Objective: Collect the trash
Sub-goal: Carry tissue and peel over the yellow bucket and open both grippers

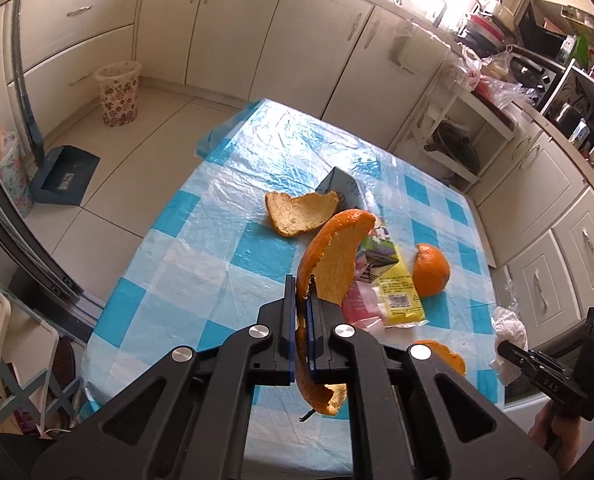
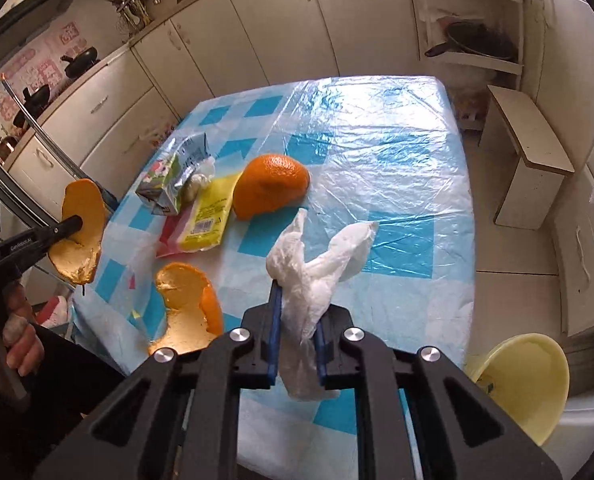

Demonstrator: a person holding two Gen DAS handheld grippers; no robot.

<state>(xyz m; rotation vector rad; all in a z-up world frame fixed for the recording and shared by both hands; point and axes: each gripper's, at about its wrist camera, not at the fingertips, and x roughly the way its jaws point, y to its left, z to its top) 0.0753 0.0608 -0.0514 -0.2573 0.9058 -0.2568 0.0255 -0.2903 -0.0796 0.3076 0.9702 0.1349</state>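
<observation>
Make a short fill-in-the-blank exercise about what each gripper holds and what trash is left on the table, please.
1. The left gripper is shut on a piece of orange ____.
2. The right gripper is shut on a crumpled white ____.
3. The small drink carton lies on the table beside a flat ____ packet with a barcode.
4. The tablecloth under the clear plastic is checked in white and ____.

Missing words: peel; tissue; yellow; blue

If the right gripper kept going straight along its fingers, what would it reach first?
Probably the table itself: the right gripper, shut on the white tissue, points down at bare checked cloth right of the orange half. Depth is uncertain.
</observation>
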